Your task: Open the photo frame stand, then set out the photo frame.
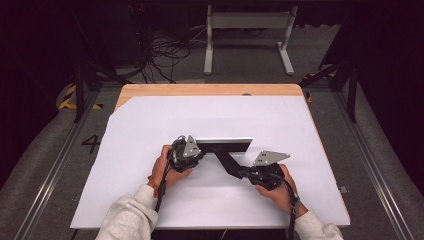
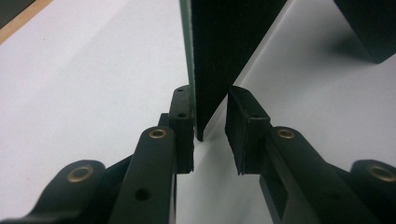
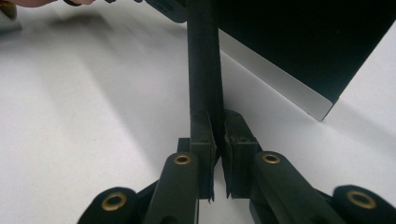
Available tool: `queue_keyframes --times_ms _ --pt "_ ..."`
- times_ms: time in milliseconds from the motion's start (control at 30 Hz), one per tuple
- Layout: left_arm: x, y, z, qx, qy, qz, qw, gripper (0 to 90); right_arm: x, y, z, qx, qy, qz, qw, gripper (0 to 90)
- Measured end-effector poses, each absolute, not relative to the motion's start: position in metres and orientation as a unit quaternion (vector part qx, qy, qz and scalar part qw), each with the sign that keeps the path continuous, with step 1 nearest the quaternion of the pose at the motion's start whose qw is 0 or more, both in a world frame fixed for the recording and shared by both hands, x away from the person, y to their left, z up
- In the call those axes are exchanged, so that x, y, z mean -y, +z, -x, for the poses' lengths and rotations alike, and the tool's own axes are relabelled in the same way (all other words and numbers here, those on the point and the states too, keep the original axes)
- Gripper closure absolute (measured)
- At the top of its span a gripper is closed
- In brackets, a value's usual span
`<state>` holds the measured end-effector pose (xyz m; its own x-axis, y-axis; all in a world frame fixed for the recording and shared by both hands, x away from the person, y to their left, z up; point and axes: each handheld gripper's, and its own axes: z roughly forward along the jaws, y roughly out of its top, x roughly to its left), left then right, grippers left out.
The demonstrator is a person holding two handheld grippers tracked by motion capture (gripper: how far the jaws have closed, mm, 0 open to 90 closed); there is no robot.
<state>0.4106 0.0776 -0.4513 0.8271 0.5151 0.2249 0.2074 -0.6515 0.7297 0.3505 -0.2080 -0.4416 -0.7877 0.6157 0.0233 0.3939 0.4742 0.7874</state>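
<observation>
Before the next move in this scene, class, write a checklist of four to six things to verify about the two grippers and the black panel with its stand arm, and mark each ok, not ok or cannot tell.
1. Right gripper clamped on the stand arm: ok, both pads press it.
2. Left gripper clamped on the black panel: not ok, one pad touches and a gap shows at the other.
3. Panel edge sits between the left jaws: ok.
4. Panel stands on the white sheet, well in from its edges: ok.
5. Joint between stand arm and panel seated: cannot tell.
</observation>
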Motion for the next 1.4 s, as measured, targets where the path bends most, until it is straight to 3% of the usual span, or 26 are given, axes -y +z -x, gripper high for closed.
queue_keyframes --times_ms 600,1200,1400 --pt "-0.107 -0.434 -0.401 -0.203 0.194 -0.868 0.409 66.9 0.216 -0.423 -0.349 -0.837 0.433 -0.298 0.153 80.4" --pt "-0.134 -0.437 -0.364 -0.236 0.202 -0.855 0.415 45.9 0.239 -0.409 -0.352 -0.807 0.439 -0.32 0.232 81.4" --pt "-0.135 -0.434 -0.368 -0.24 0.194 -0.849 0.428 41.0 0.243 -0.409 -0.354 -0.794 0.446 -0.33 0.25 78.9"
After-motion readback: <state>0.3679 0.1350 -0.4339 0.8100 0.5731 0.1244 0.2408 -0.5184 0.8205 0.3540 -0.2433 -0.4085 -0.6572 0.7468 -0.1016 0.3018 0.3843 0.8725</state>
